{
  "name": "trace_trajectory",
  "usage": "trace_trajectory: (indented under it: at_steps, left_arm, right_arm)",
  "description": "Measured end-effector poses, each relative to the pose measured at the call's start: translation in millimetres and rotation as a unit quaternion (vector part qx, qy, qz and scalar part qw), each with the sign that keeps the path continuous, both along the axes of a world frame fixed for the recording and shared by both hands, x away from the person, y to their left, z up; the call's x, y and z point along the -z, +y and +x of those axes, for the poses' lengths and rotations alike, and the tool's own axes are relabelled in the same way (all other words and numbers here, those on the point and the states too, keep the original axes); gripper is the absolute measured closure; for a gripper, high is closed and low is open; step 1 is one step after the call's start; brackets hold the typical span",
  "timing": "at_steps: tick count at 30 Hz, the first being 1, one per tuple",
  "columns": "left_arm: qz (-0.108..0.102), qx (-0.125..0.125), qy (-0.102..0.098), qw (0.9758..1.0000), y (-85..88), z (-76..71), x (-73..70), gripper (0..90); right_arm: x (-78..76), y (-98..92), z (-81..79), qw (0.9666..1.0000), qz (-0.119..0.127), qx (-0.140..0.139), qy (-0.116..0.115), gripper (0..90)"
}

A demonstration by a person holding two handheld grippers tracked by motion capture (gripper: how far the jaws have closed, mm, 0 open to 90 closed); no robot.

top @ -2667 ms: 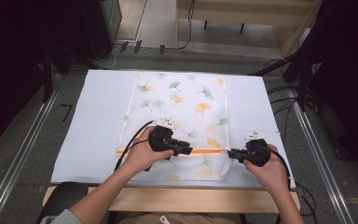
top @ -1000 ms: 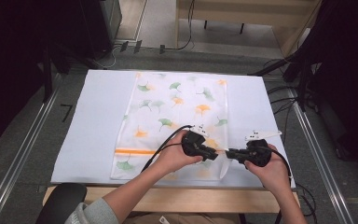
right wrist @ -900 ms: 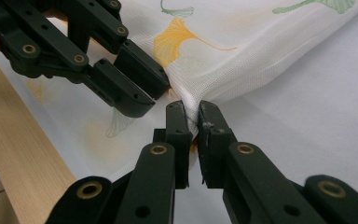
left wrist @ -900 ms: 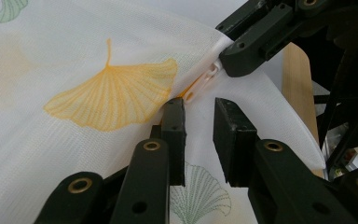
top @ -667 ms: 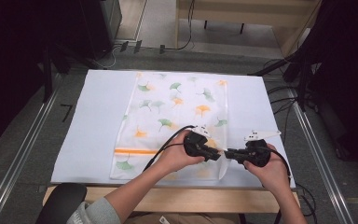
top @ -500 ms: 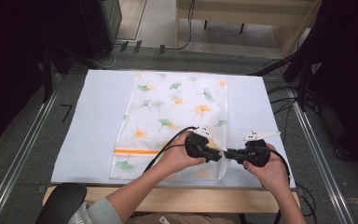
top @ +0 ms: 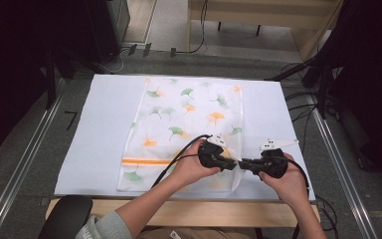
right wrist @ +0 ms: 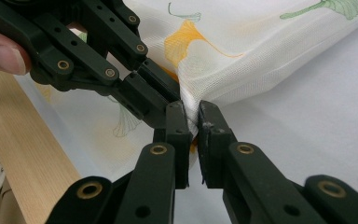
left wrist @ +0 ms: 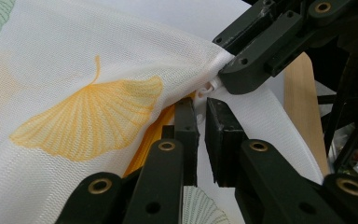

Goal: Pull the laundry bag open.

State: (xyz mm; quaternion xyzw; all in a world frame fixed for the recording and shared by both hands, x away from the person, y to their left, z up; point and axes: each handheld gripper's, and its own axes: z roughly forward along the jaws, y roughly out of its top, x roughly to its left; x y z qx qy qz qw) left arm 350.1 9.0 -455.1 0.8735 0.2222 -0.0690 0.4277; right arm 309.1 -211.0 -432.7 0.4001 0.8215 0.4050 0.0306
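- The left gripper [top: 227, 163] and right gripper [top: 248, 164] meet tip to tip at the mesh bag's [top: 189, 114] near right corner, leaving almost no gap between them.
- White table cover [top: 104, 124] lies bare left of the bag; a narrower bare strip runs right.

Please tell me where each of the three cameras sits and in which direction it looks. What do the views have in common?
High view: above the person's side, looking forward and down on the table; both forearms, left gripper, right gripper.
Left gripper view: on the left gripper, looking along its jaws at the mesh laundry bag.
Right gripper view: on the right gripper, facing the bag's edge; a fingertip shows.
Shared: each gripper view shows the other gripper at the zipper end.
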Motion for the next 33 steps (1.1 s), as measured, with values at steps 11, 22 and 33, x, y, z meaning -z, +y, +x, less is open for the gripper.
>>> trace_trajectory:
  at_steps: [11,22,33]
  left_arm:
    - [0.0,-0.003,0.007,1.0,-0.7,-0.9,-1.2,90.0]
    - [0.003,-0.007,0.008,0.9999,-0.5,-1.2,-2.4,90.0]
    - [0.01,-0.019,0.029,0.9994,5.3,0.9,-4.3,90.0]
  right_arm:
    - [0.2,0.9,-0.5,1.0,-0.002,0.0,0.001,85.5]
    - [-0.1,1.1,-0.7,1.0,-0.002,0.0,-0.001,85.4]
    - [0.4,-0.1,-0.7,1.0,0.001,-0.001,-0.003,85.5]
